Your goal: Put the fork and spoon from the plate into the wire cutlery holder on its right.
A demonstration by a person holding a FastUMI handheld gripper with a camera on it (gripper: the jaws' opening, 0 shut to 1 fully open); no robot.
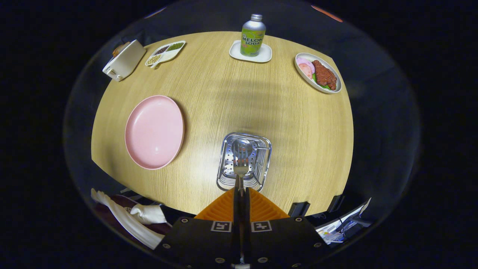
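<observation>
My gripper [241,191] is shut on the handle of a metal fork [241,169], orange fingers [224,207] pressed together on it. The fork's tines point ahead, over the open top of the perforated metal cutlery holder [261,164], which stands on the wooden table just beyond the fingers. A spoon [242,147] shows inside the holder, its bowl just past the fork's tines. To the holder's left lies the pink plate [154,130] with nothing on it.
At the table's far side stand a soda bottle [253,35] on a white coaster [263,56], an oval dish of meat [318,72], a sectioned dish of beans [165,53] and a white box [124,60]. A white-gloved hand [145,213] rests below the near edge.
</observation>
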